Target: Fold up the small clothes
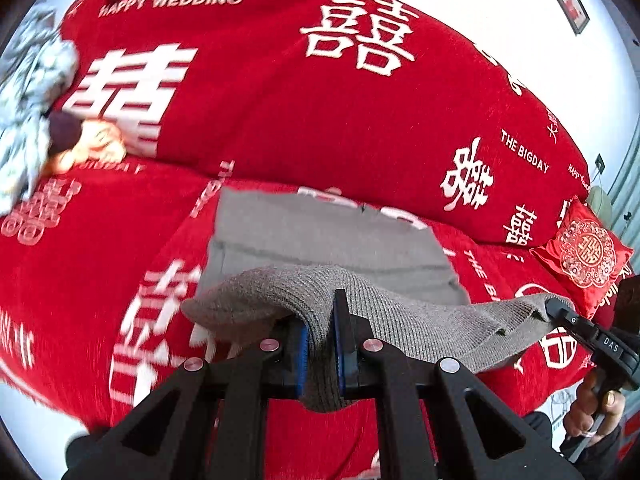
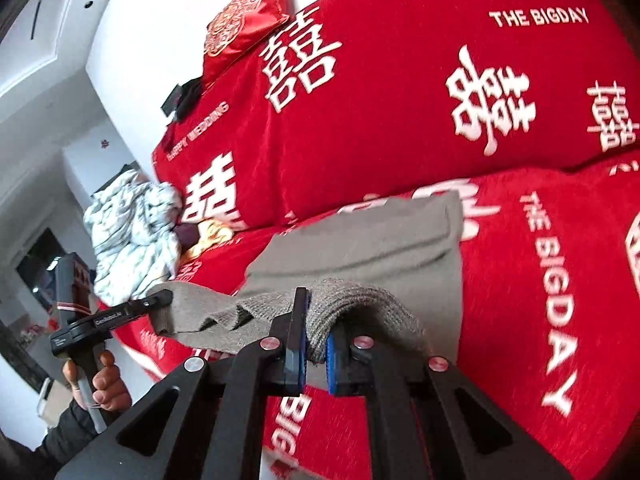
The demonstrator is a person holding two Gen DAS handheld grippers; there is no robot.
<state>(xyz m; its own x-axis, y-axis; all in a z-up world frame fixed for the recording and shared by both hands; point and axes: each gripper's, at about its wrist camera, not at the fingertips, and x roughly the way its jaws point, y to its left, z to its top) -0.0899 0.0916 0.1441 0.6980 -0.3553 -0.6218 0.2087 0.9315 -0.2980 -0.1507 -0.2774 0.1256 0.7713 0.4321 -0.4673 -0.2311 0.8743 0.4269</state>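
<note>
A grey knit garment point(image 1: 320, 236) lies on the red sofa seat, its far part flat. Its near ribbed edge is lifted above the seat. My left gripper point(image 1: 322, 338) is shut on that edge at one corner. My right gripper point(image 2: 314, 338) is shut on the other corner of the grey garment point(image 2: 360, 248). The edge hangs stretched between them. The right gripper also shows in the left wrist view point(image 1: 560, 308), and the left gripper shows in the right wrist view point(image 2: 160, 298).
The sofa wears a red cover point(image 1: 280, 120) with white characters. A pile of pale patterned clothes point(image 1: 28, 92) and a small orange item point(image 1: 96, 144) sit at the sofa's left end. A red embroidered cushion point(image 1: 584, 256) lies at the right end. The backrest rises behind the garment.
</note>
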